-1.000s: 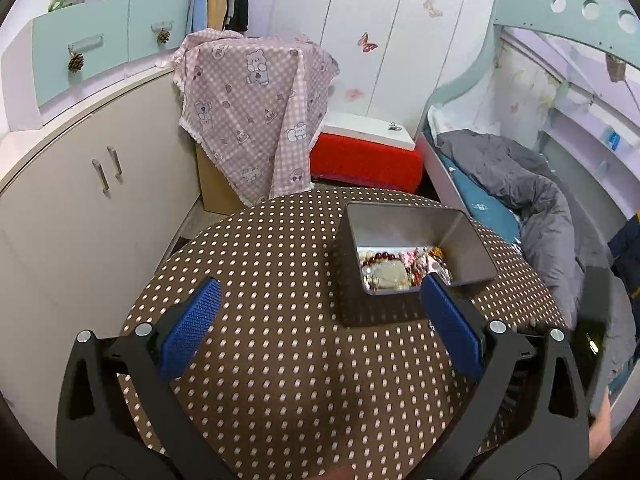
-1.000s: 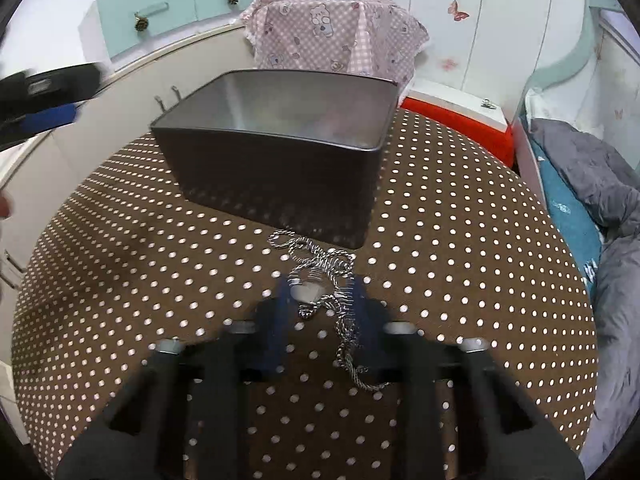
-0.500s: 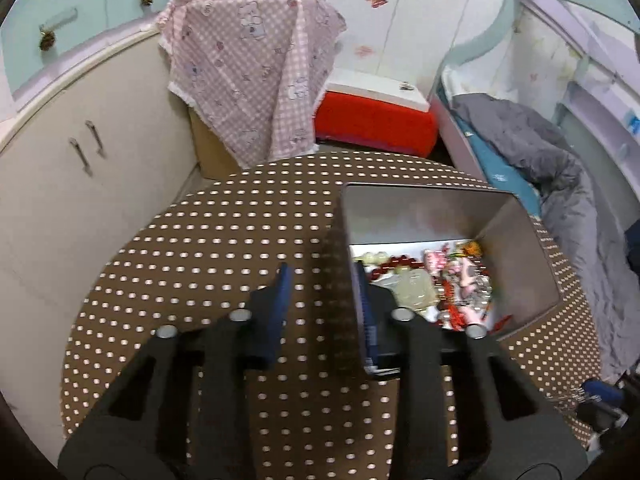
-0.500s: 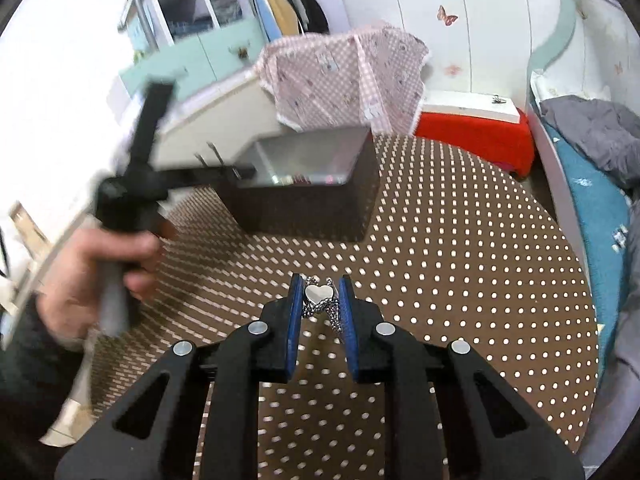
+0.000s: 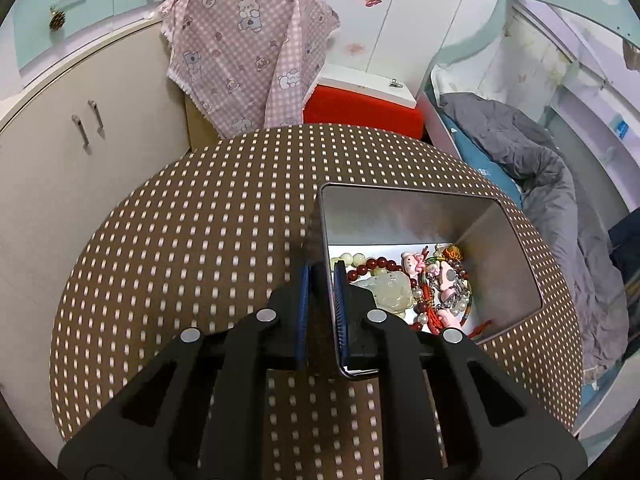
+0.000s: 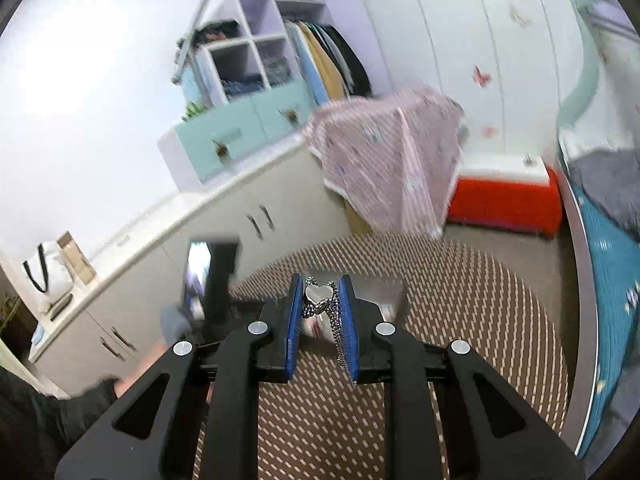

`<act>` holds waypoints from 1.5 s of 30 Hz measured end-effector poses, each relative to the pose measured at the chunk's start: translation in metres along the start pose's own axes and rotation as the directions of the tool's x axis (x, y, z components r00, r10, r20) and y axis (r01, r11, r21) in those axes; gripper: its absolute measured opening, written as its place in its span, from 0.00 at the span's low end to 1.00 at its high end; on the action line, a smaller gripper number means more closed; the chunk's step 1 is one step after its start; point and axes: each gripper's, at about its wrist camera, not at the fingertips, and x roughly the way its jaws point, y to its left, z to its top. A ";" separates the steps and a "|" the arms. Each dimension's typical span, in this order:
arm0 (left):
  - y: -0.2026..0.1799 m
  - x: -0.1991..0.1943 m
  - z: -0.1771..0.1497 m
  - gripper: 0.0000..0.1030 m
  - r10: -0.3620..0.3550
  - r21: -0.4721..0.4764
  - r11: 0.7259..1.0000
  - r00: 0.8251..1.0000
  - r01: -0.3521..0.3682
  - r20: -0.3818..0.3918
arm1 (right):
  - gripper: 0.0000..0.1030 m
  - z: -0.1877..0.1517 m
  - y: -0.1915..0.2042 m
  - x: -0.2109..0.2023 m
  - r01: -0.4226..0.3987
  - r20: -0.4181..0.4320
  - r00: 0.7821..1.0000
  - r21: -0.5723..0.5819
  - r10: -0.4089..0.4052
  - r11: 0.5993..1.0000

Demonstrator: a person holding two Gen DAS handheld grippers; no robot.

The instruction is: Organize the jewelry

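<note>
Started far L, L-wrist view: spotted beige cabinet (image 5: pixel 80 184), then pink checked cloth (image 5: pixel 248 56) draped behind. Found dotted brown tabletop (image 5: pixel 180 240) filling mid-frame. Caught L tongs (image 5: pixel 322 300) just finished closing, clenched on near wall of metal box (image 5: pixel 400 216), w/ one blue pad outside, other inside, wall pinched between. Saw box standing on tabletop, R of ctr, top open. Made out jewelry (image 5: pixel 424 284) heaped on its floor: red bead strand (image 5: pixel 372 266), pale green carved piece (image 5: pixel 390 294), pink charms, pearls, all tangled together. Passed red chest (image 5: pixel 360 112) w/ white lid further back, then grey quilt (image 5: pixel 560 200) on bed at far R.

Switched to R-wrist view, badly motion-blurred. Noticed dark sleeve (image 6: pixel 40 412) low L, w/ L tongs' body smeared above it. Found R tongs (image 6: pixel 320 286) at ctr, clenched on necklace (image 6: pixel 319 294): silver heart pendant pinched between blue pads, chain dangling past R pad, clear of tabletop. Glimpsed box just behind tongs, smeared and mostly hidden. Couldn't tell gap between necklace and box. Finished R w/ red chest again, then teal bed edge.
</note>
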 end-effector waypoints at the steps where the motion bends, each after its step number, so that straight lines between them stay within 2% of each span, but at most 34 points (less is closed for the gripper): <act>1: -0.001 -0.003 -0.004 0.12 -0.001 0.000 1.000 1.000 0.001 -0.001 | 0.16 0.011 0.007 -0.003 -0.007 0.022 1.000 -0.022 0.008 1.000; 4: -0.001 -0.010 -0.013 0.12 -0.007 -0.010 1.000 1.000 0.007 -0.005 | 0.16 0.032 0.021 -0.003 -0.020 0.052 0.998 -0.062 0.023 0.998; 7: -0.002 -0.014 -0.019 0.12 -0.009 -0.015 1.000 1.000 0.009 -0.006 | 0.16 0.033 0.025 0.006 -0.023 0.036 0.999 -0.071 0.025 0.997; 11: -0.002 -0.018 -0.024 0.12 -0.014 -0.021 1.000 1.000 0.014 -0.006 | 0.16 0.017 0.016 0.029 -0.018 -0.015 1.000 -0.031 0.018 0.999; 15: 0.000 -0.020 -0.027 0.13 -0.023 -0.024 0.999 1.000 0.023 -0.007 | 0.19 -0.011 -0.002 0.062 0.021 -0.118 0.993 0.028 -0.018 0.999; 17: 0.000 -0.021 -0.028 0.13 -0.031 -0.022 0.999 0.999 0.030 -0.009 | 0.40 -0.025 -0.016 0.080 0.053 -0.156 0.987 0.074 -0.041 0.996; 18: 0.002 -0.022 -0.027 0.14 -0.036 -0.021 0.999 0.999 0.036 -0.011 | 0.72 -0.030 -0.022 0.084 0.078 -0.164 0.985 0.097 -0.061 0.992; 19: 0.002 -0.023 -0.026 0.16 -0.037 -0.016 0.999 0.999 0.037 -0.013 | 0.87 -0.033 -0.024 0.084 0.101 -0.159 0.984 0.110 -0.083 0.989; 20: 0.003 -0.027 -0.026 0.22 -0.025 -0.012 1.000 1.000 0.025 -0.002 | 0.87 -0.036 -0.027 0.084 0.118 -0.152 0.983 0.118 -0.100 0.986; 22: 0.008 -0.037 -0.024 0.87 0.000 -0.021 1.000 0.999 0.001 0.044 | 0.89 -0.039 -0.030 0.081 0.135 -0.151 0.982 0.136 -0.115 0.981; 23: 0.011 -0.047 -0.024 0.90 0.005 -0.036 0.999 0.996 -0.002 0.092 | 0.91 -0.041 -0.032 0.079 0.152 -0.148 0.980 0.148 -0.130 0.977; 24: 0.012 -0.051 -0.021 0.90 0.008 -0.041 0.999 0.994 -0.004 0.108 | 0.92 -0.041 -0.033 0.076 0.160 -0.142 0.980 0.154 -0.138 0.975; 31: 0.019 -0.081 -0.012 0.90 0.066 -0.036 0.997 0.987 -0.061 0.150 | 0.92 -0.040 -0.029 0.059 0.218 -0.116 0.973 0.189 -0.199 0.957; 36: 0.016 -0.117 -0.006 0.90 0.107 -0.005 0.994 0.969 -0.109 0.221 | 0.92 -0.031 -0.007 0.041 0.308 -0.093 0.950 0.152 -0.297 0.939; 40: 0.005 -0.160 -0.004 0.92 0.130 0.034 0.988 0.938 -0.149 0.321 | 0.92 -0.027 0.021 0.017 0.358 -0.025 0.933 0.103 -0.358 0.928; 45: -0.014 -0.215 -0.011 0.94 0.132 0.052 0.984 0.886 -0.173 0.444 | 0.92 -0.028 0.056 -0.021 0.405 0.066 0.911 0.050 -0.408 0.913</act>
